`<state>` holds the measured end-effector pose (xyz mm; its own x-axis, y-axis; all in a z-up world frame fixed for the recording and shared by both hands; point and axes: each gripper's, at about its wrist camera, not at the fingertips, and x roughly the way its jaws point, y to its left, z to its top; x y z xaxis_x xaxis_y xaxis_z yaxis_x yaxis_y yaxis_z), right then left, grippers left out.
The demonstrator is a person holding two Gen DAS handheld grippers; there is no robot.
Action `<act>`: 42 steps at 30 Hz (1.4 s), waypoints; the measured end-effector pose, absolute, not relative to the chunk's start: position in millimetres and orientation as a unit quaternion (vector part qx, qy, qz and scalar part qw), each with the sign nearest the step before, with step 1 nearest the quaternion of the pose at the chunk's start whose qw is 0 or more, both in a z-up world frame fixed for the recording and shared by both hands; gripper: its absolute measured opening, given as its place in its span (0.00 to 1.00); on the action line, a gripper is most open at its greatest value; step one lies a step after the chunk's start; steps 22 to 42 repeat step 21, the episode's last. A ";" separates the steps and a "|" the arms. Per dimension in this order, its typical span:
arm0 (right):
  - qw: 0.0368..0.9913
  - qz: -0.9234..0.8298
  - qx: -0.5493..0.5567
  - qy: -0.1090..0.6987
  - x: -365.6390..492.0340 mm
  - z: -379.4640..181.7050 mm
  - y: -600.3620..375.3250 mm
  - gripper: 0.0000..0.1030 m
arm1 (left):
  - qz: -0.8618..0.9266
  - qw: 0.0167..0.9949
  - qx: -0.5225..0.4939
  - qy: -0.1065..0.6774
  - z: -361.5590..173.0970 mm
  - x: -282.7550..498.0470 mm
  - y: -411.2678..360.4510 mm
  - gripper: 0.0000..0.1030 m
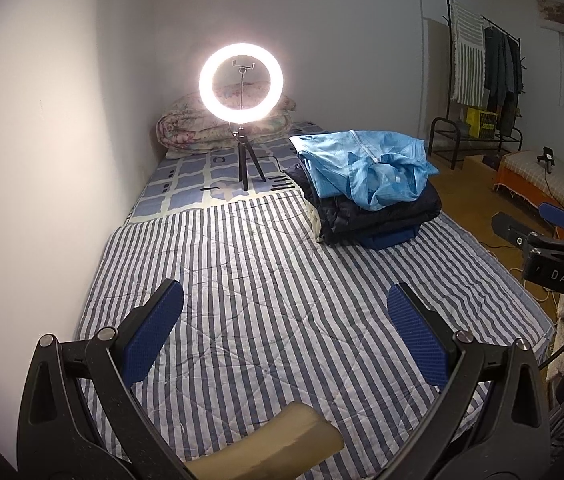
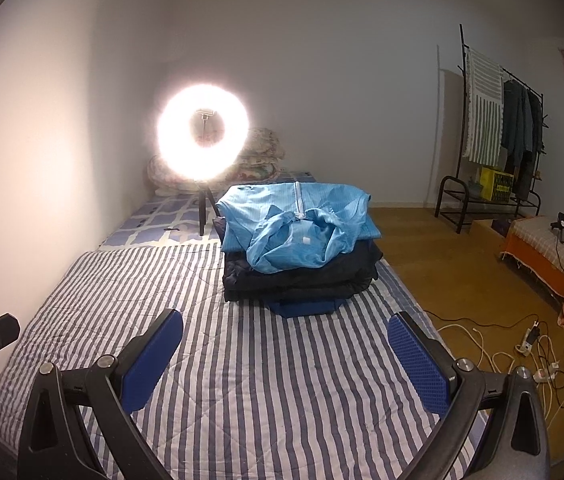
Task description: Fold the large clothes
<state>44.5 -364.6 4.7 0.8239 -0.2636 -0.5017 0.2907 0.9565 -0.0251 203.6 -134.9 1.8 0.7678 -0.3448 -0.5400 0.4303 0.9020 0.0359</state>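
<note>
Left gripper (image 1: 286, 334) fingers spread wide, nothing between them, low centre of left view over striped quilt (image 1: 266, 264). Right gripper (image 2: 286, 360) likewise spread and empty. Clothes stack (image 1: 366, 188) sits on the quilt's far edge, centre-right of frame, light blue garment (image 2: 298, 232) crumpled on top of dark folded ones. Only left view shows a tan block (image 1: 270, 444) at bottom; only right view shows floor cables (image 2: 522, 352) lower right. Ring light (image 1: 241, 82) on tripod upper centre, floral bedding (image 1: 218, 128) behind it, clothes rack (image 2: 498, 128) upper right

Dim room, glaring ring light (image 1: 241, 81)
</note>
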 end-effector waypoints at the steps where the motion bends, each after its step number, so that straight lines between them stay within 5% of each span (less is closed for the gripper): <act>1: 0.955 -0.145 0.026 0.259 44.2 4.8 -364.3 1.00 | -0.206 0.937 0.079 0.271 1.3 203.7 -134.7 1.00; 42: 0.954 -0.140 0.022 0.265 47.7 1.7 -363.1 1.00 | -0.199 0.940 0.076 0.268 -3.3 201.6 -132.6 1.00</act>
